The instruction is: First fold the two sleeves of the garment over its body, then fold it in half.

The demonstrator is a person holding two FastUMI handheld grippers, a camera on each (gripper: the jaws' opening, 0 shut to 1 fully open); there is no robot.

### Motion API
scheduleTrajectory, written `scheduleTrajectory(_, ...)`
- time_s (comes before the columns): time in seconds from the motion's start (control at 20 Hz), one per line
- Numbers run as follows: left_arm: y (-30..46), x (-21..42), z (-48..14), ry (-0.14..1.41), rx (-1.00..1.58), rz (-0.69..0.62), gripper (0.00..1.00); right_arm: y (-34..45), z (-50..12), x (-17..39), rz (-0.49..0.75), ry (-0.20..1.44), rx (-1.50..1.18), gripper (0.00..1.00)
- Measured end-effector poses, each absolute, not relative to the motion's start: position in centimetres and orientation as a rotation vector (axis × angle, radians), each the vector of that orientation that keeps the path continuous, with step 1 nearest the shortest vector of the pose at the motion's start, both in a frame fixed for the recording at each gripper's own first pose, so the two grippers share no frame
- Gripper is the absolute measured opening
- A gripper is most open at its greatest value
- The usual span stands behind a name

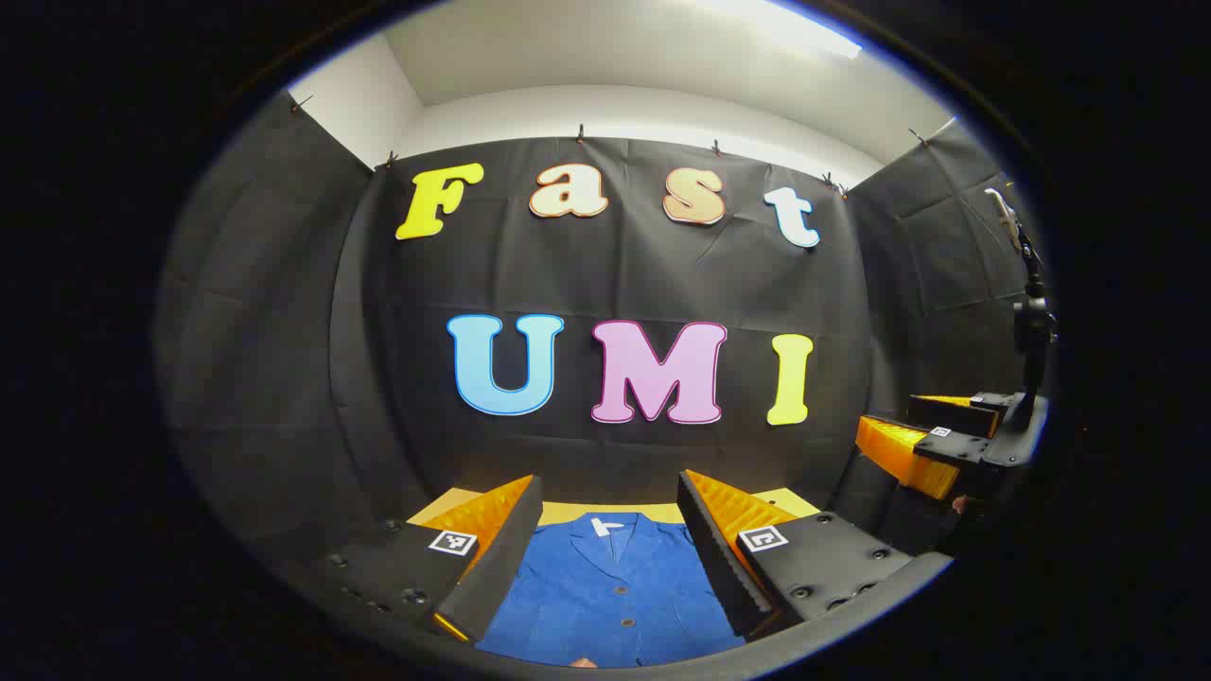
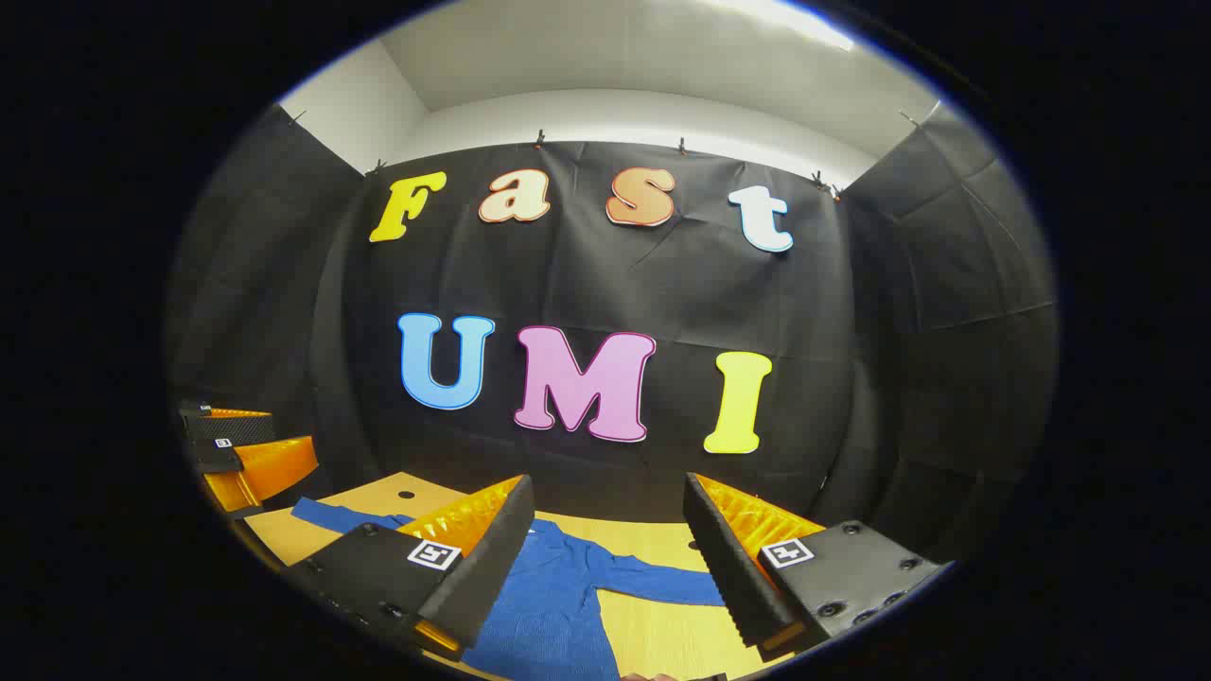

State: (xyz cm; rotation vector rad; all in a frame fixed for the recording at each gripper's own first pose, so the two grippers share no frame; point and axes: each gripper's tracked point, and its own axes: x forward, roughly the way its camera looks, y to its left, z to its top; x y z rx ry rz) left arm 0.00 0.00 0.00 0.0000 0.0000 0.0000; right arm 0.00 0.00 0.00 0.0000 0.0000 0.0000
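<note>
Both grippers: left gripper (image 1: 605, 544) and right gripper (image 2: 605, 549) spread wide, gripping nothing
garment (image 1: 610, 591): flat on table (image 2: 662, 634), sleeves (image 2: 662, 582) spread

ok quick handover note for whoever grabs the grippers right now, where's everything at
Left gripper: open, holding nothing, raised over the front of the garment.
Right gripper: open, holding nothing, raised over the garment's right side; the left gripper shows at the left edge of the right gripper view.
The garment, a blue buttoned jacket, lies flat on the wooden table, collar toward the back wall. In the right gripper view both sleeves are spread out to the sides.
Done: nothing yet, no fold made.
Left: fold each sleeve over the body, then fold the garment in half.
</note>
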Motion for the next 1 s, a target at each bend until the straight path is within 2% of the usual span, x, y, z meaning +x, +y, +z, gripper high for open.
scheduleTrajectory(0.15,0.2,-0.4,0.0,0.005,-0.002,0.005,0.84,0.1,0.3,0.0,-0.004,-0.010,0.008,0.96)
scheduleTrajectory(0.35,0.5,-1.0,-0.5,0.017,0.006,0.011,0.84,0.3,-0.1,-0.2,-0.006,-0.006,0.010,0.96)
scheduleTrajectory(0.4,0.7,-1.2,-0.6,0.017,0.006,0.013,0.83,0.4,-0.1,-0.2,-0.008,-0.003,0.011,1.00)
scheduleTrajectory(0.5,0.8,-1.4,-0.9,0.024,0.001,0.014,0.82,0.6,-0.4,-0.3,-0.009,0.005,0.013,0.96)
scheduleTrajectory(0.75,1.3,-1.5,-1.0,0.029,-0.016,0.015,0.82,0.8,-0.1,-0.7,-0.019,0.003,-0.004,0.96)
scheduleTrajectory(0.85,1.4,-1.3,-1.2,0.032,-0.018,0.015,0.82,0.9,-0.4,-0.7,-0.020,0.010,-0.007,0.99)
scheduleTrajectory(0.95,1.6,-1.4,-1.3,0.033,-0.021,0.016,0.83,1.0,-0.5,-0.6,-0.021,0.015,-0.011,0.96)
scheduleTrajectory(1.0,1.6,-1.3,-1.3,0.031,-0.023,0.015,0.83,1.1,-0.6,-0.6,-0.022,0.018,-0.011,1.00)
